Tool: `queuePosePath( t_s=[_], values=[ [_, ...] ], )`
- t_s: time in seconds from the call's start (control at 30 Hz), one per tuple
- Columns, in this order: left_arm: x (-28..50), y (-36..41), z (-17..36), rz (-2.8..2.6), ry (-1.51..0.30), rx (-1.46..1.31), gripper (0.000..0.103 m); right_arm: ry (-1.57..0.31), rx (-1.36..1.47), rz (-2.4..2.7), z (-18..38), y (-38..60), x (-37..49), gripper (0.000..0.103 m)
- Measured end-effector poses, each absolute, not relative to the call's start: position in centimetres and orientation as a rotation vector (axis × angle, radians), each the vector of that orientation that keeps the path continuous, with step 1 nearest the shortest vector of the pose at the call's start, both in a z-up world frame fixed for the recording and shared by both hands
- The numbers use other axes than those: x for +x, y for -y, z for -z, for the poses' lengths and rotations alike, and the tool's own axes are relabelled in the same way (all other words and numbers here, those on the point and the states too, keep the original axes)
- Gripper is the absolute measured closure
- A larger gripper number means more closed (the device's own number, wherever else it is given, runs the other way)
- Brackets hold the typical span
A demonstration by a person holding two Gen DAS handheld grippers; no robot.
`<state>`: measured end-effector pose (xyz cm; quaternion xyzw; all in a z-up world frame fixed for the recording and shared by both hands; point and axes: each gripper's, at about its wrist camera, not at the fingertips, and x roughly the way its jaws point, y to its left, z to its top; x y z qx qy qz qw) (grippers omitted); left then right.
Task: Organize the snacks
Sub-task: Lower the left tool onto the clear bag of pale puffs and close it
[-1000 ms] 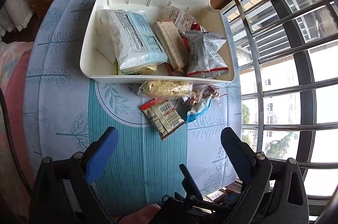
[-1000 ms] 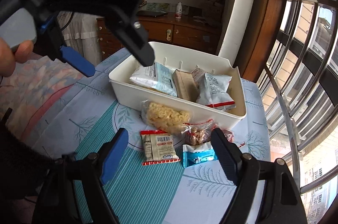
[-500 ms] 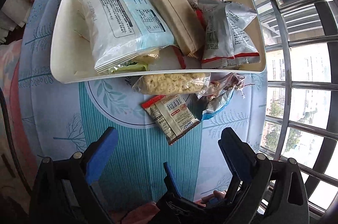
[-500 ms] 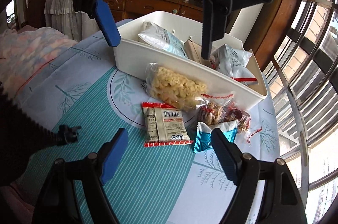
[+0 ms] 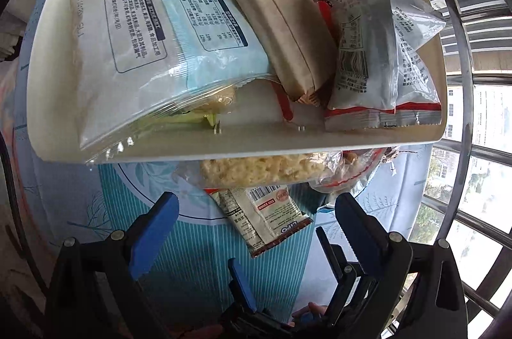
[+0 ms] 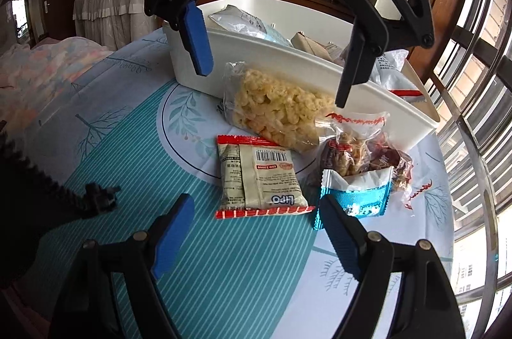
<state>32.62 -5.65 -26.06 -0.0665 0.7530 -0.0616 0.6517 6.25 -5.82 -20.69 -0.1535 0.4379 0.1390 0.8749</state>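
"LiPO" is printed, upside down, on the red-edged packet [image 6: 257,179] near the cloth's middle; a red oval under its barcode seems to read "ISO 22000". Chinese print on the blue bag [image 5: 166,28] in the bin cannot be read.

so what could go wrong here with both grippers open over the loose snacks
The open left gripper hangs above the clear bag of yellow puffed snacks, which leans on the white plastic bin; closing might catch the bin wall. The open right gripper sits near the red-edged Lipo packet, so the tools could collide.
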Motion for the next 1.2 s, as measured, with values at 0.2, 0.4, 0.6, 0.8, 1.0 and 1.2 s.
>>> queuePosePath(
  t_s=[0.2, 0.4, 0.6, 0.8, 1.0, 1.2],
  values=[
    [33.0, 6.5, 27.1, 0.114, -1.688, -0.204, 0.005, -0.917, -0.306, -0.296, 21.4, 6.0, 7.0, 0.022],
    [33.6, 7.1, 28.1, 0.092, -1.684, -0.243, 0.005, -0.922, -0.287, -0.299, 22.2, 6.1, 7.3, 0.022],
    [34.6, 7.0, 28.8, 0.079, -1.685, -0.264, 0.002, -0.921, -0.272, -0.306, 22.7, 6.0, 7.6, 0.022],
    [35.2, 7.0, 28.9, 0.08, -1.682, -0.279, 0.003, -0.924, -0.255, -0.318, 22.9, 5.9, 8.0, 0.033],
    [34.8, 5.2, 28.4, 0.075, -1.668, -0.298, 0.009, -0.925, -0.241, -0.325, 22.9, 5.7, 8.0, 0.034],
    [34.5, 4.0, 28.1, 0.071, -1.669, -0.312, 0.014, -0.931, -0.238, -0.323, 22.8, 5.9, 7.5, 0.034]
  ],
)
